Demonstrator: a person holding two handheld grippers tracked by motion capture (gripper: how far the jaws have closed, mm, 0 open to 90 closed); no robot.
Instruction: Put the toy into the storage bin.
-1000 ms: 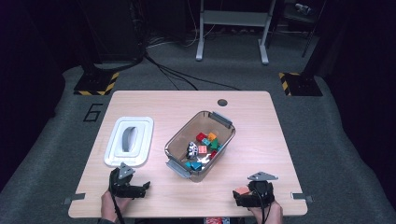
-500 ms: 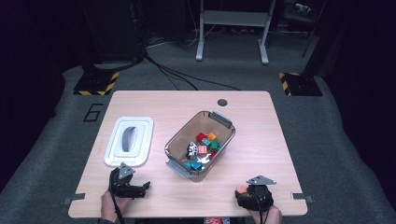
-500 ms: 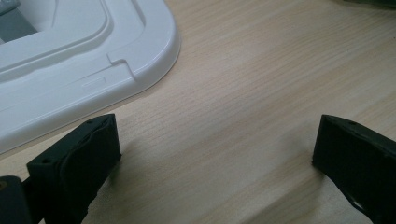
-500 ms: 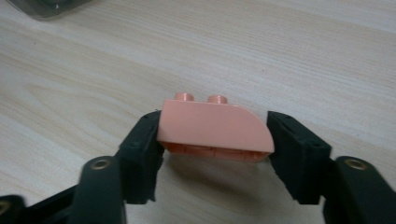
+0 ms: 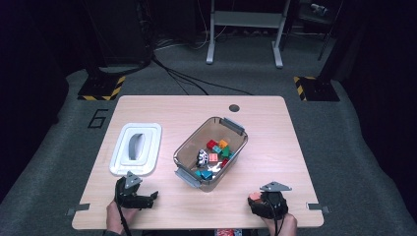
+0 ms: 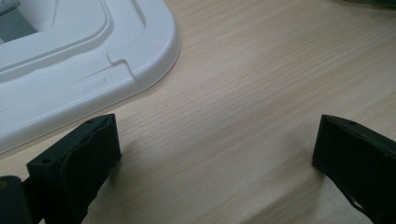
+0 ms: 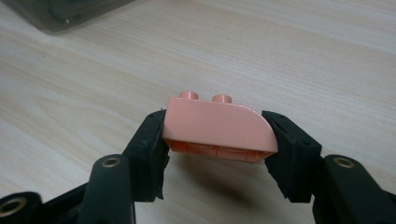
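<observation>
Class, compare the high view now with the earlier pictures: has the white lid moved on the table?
No. The white lid lies at the same spot left of the clear bin, with the same gap from the table's left edge as in both earlier pictures.

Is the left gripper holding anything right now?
No, the left gripper has its jaws wide apart over bare table, beside the white lid.
</observation>
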